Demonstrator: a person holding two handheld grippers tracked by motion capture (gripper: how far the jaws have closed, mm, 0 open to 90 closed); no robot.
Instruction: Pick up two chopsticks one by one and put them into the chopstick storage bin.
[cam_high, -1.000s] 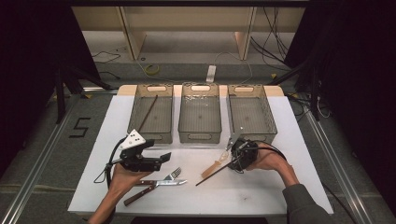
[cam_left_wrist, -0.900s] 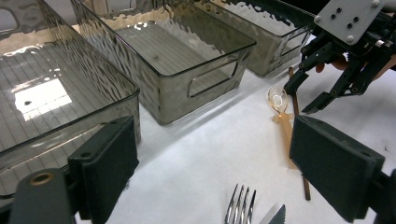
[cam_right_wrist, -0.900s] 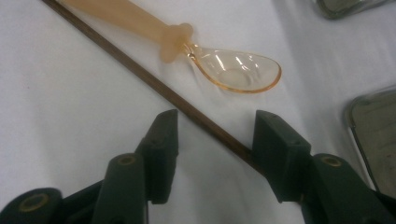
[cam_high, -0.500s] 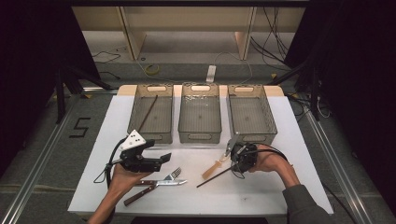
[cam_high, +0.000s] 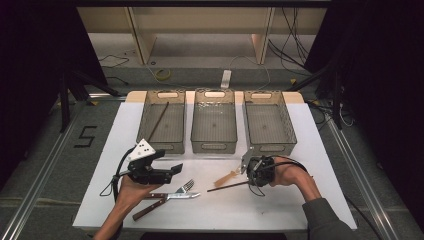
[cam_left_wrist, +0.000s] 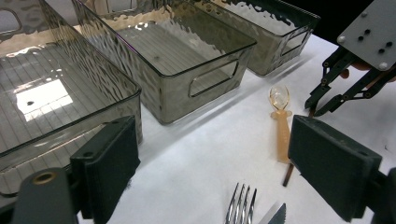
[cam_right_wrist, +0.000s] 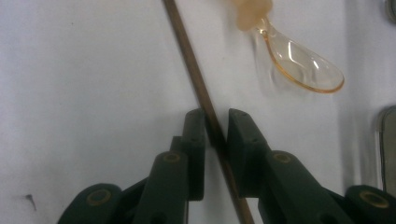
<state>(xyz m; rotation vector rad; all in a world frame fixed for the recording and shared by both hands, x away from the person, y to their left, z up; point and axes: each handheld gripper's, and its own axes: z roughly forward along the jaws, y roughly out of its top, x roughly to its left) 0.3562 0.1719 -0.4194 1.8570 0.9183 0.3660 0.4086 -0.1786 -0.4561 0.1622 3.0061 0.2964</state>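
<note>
Right gripper view has the right gripper (cam_right_wrist: 215, 140) just closing its black jaws around the thin brown wooden chopstick (cam_right_wrist: 196, 79) on the white table (cam_right_wrist: 84, 70); seemingly pinched now (amber plastic spoon (cam_right_wrist: 303, 65) beside), so lifting comes next; left gripper (cam_left_wrist: 210, 163) gapes empty.

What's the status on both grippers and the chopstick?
Right gripper jaws just closing around brown chopstick on the table. Left gripper open, idle above fork. Orange spoon beside the chopstick, apart.
</note>
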